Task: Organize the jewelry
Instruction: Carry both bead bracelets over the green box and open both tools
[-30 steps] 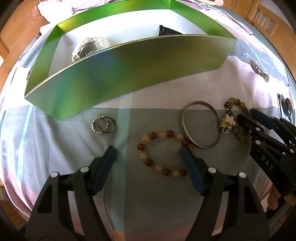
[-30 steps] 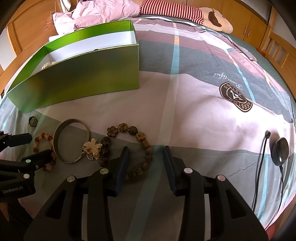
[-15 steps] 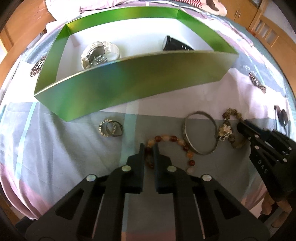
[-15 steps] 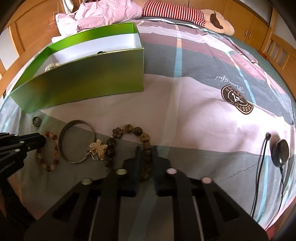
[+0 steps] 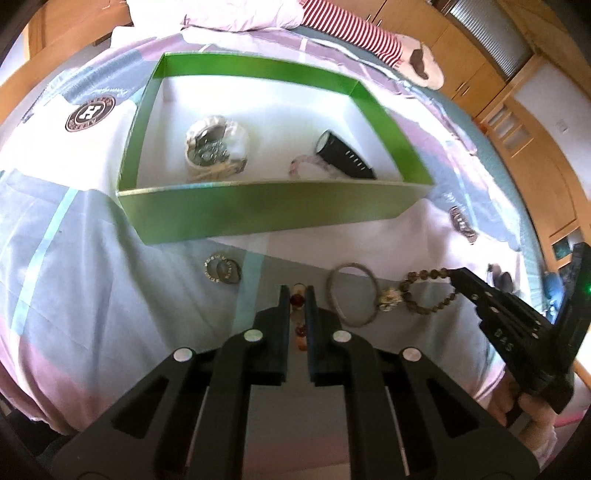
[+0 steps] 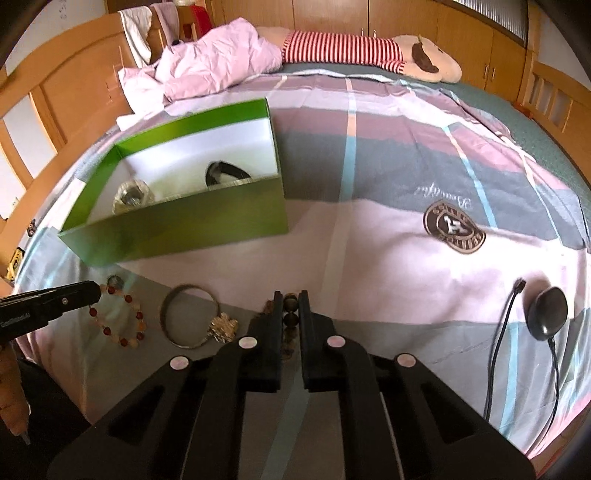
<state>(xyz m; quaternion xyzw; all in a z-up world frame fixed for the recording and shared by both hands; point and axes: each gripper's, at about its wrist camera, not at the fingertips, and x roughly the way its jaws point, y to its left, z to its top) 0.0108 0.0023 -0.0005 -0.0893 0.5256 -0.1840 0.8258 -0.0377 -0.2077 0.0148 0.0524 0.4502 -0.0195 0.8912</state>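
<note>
Both grippers pinch bracelets short of the green box point(image 5: 266, 210): left gripper point(image 5: 297, 295) on the red-and-cream bead bracelet point(image 6: 118, 321), right gripper point(image 6: 291, 301) on the dark bead bracelet point(image 5: 430, 291). Beyond both, the box lies open, nearer the left.

A home bedroom: a bed point(image 6: 369, 192) spread with a pink, grey and blue checked sheet fills the view. At the bed's far end lie a rumpled pink quilt point(image 6: 214, 62) and a striped plush toy point(image 6: 369, 55). Beyond the bed stand wooden wardrobe doors point(image 6: 406, 18).
</note>
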